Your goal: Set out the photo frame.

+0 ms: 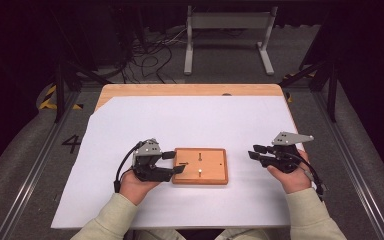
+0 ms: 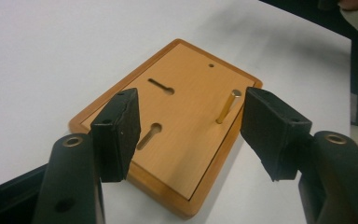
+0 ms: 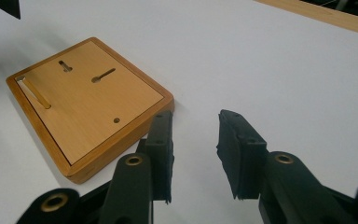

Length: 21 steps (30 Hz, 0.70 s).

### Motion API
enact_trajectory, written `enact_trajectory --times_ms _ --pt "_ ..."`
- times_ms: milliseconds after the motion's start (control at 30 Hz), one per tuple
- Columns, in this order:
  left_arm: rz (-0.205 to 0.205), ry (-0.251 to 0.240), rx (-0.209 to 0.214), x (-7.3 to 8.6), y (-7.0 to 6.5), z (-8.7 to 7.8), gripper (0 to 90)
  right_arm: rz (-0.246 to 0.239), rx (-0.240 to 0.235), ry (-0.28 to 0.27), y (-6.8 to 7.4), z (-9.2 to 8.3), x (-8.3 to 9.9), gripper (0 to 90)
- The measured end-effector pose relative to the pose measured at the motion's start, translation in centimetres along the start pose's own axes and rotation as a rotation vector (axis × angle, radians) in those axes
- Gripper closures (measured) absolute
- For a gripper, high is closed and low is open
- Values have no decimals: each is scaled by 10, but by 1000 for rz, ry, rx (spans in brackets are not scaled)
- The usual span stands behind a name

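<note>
A wooden board [image 1: 200, 166] lies flat on the white sheet [image 1: 190, 120] that covers most of the tabletop [image 1: 190, 90], near the person's edge and between the two hands. A brass pin [image 2: 228, 106] stands upright from the board, close to one edge. Two keyhole slots [image 2: 161, 86] and a small round hole [image 2: 210, 66] are cut into the board's face.

The left claw [image 1: 176, 162] sits at the board's left edge, its jaws wide apart. In the left gripper view the board lies between and beyond the jaws, the pin just inside the right-hand jaw but not touching it. Nothing is held.

The right claw [image 1: 254, 152] hovers to the right of the board, apart from it, jaws set moderately wide and empty. In the right gripper view the board's near corner lies just beside the left-hand jaw; I cannot tell whether they touch. Bare sheet lies between and ahead of the jaws.

The sheet around the board carries nothing else. Past the tabletop's far edge, on the grey floor, stands a white metal frame [image 1: 228, 35] with a tangle of black cables [image 1: 150, 55] to its left. Dark stand legs [image 1: 75, 75] flank the tabletop on both sides, and yellow-and-black tape [image 1: 47, 97] marks the floor at the left.
</note>
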<state>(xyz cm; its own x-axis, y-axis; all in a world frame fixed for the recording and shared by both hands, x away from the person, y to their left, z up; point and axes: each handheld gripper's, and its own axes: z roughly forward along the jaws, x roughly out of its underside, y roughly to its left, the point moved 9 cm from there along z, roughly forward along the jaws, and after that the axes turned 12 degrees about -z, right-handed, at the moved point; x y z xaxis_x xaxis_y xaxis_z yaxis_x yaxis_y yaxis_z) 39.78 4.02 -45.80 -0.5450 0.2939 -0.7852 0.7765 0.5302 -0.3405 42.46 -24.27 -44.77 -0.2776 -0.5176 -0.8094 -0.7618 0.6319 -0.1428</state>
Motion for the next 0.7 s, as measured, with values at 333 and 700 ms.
enact_trajectory --times_ms 333,700 --pt "-22 87 16 3 -15 19 347 18 -3 -11 0 -4 1 653" --pt "61 116 38 5 -29 43 449 33 10 -12 -1 -13 7 653"
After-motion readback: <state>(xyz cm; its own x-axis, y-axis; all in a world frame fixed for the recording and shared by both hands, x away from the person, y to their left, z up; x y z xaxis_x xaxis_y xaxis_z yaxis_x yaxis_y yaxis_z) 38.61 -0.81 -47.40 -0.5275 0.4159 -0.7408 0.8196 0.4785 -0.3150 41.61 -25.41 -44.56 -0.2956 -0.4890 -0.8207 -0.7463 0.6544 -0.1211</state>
